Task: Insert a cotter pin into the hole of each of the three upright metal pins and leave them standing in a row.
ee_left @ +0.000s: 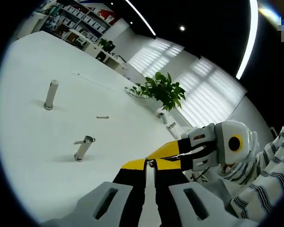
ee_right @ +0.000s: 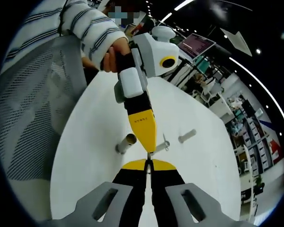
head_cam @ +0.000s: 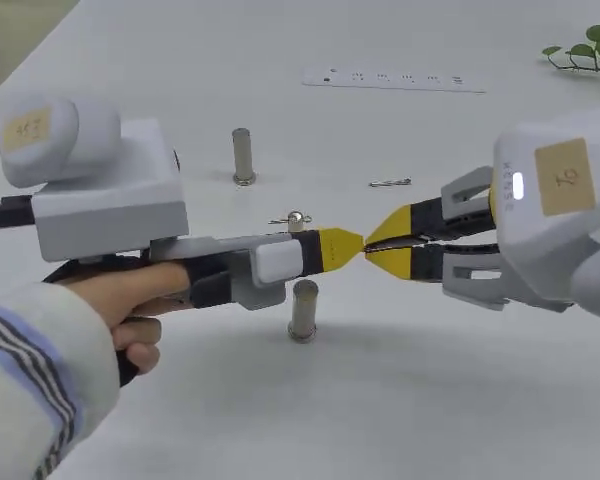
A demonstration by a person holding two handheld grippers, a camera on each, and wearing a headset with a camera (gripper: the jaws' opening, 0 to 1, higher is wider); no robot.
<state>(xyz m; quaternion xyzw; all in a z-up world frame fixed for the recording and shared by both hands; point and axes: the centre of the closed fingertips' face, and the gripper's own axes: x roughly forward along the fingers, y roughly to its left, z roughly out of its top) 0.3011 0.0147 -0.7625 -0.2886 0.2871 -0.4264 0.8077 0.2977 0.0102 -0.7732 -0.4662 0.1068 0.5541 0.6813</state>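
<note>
The white table [head_cam: 460, 400] takes up the head view; over it, the left gripper [head_cam: 354, 247] comes in from nine o'clock and the right gripper [head_cam: 373, 247] from three o'clock, their yellow tips meeting nose to nose above the middle of the table; a hand [head_cam: 130, 295] in a striped sleeve [head_cam: 30, 380] grips the left one's handle. Both pairs of jaws are drawn narrow, almost together; in the two gripper views each shows only a thin slit between its black fingers; whether a cotter pin is pinched where the tips meet is too small to tell.

A white power strip [head_cam: 393, 80] lies flat at twelve o'clock near the far edge; a green plant [head_cam: 585, 50] sits at two o'clock.

Three metal pins stand upright, well apart; the far metal pin [head_cam: 242, 156] is at eleven o'clock from the meeting tips and bare; the middle metal pin [head_cam: 297, 224] shows just its top behind the left gripper at ten o'clock, with a fitted cotter pin [head_cam: 283, 219] through its head; the near metal pin [head_cam: 302, 310] stands at seven o'clock below the left gripper, also bare.

A loose cotter pin [head_cam: 390, 183] lies flat on the table at one o'clock from the tips.
</note>
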